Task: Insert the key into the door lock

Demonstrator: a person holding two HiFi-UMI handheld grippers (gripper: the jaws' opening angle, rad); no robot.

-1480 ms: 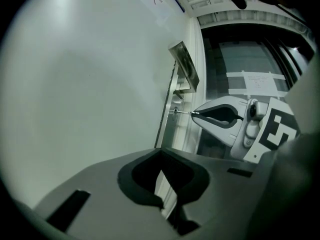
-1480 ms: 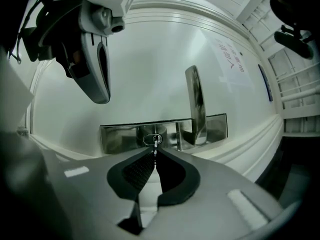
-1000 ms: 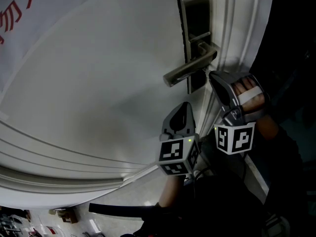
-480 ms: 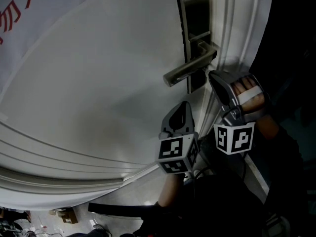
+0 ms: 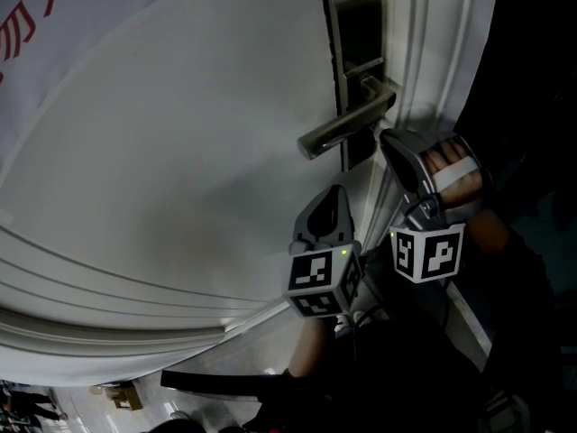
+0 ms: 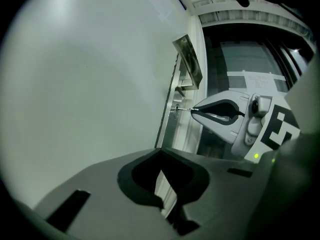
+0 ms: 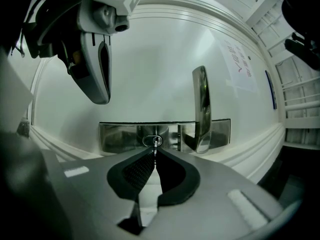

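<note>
As the key (image 7: 155, 145) sits pinched between the tips of the right gripper (image 7: 155, 153), whose jaws are pressed together on it, its thin blade points straight at the oval keyhole (image 7: 151, 140) and reaches it. How far the blade has entered cannot be made out. The keyhole lies in the lower part of a long brushed-metal lock plate (image 5: 354, 25) mounted near the edge of the white door (image 5: 180, 152). A lever handle (image 5: 343, 126) projects from the plate just above the keyhole and angles out across the door panel. In the head view a hand (image 5: 453, 173) wraps the right gripper's body beside the door edge, with its marker cube (image 5: 429, 253) below.

The left gripper (image 6: 160, 153) has its jaws closed together with nothing between them. It hangs just beside the right gripper, below the lever handle, aimed at the plain door panel. Its own marker cube (image 5: 317, 280) shows a small green light.
</note>
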